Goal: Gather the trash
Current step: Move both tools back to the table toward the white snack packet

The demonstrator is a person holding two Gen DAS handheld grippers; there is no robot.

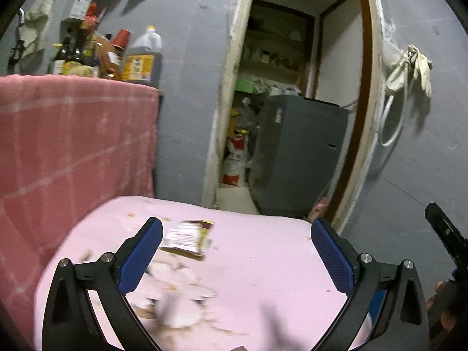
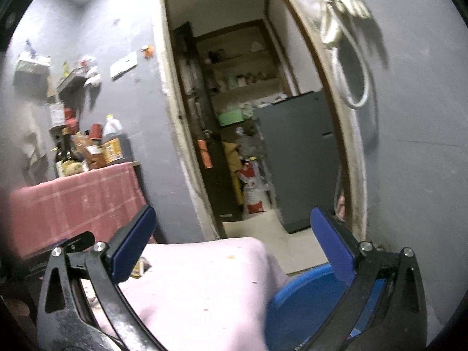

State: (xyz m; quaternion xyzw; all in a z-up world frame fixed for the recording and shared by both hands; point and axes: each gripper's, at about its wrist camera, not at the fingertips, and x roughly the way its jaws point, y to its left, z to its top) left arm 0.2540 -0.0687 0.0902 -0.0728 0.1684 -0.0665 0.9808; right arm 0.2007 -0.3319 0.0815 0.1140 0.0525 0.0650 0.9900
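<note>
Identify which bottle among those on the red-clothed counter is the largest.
The clear jug of dark liquid, at the group's right end: white cap, yellow label, far bulkier than the slim dark bottles beside it.

dim indoor light, motion blur, fisheye bending at edges.

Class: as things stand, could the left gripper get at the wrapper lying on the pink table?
Probably yes: the left gripper is open, the wrapper lies just ahead beside one of its fingers, and nothing stands between them.

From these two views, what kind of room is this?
Probably a home kitchen corner: sauce and oil bottles crowd a shelf over a pink checked cloth, and the doorway opens onto pantry shelves with jars.
</note>
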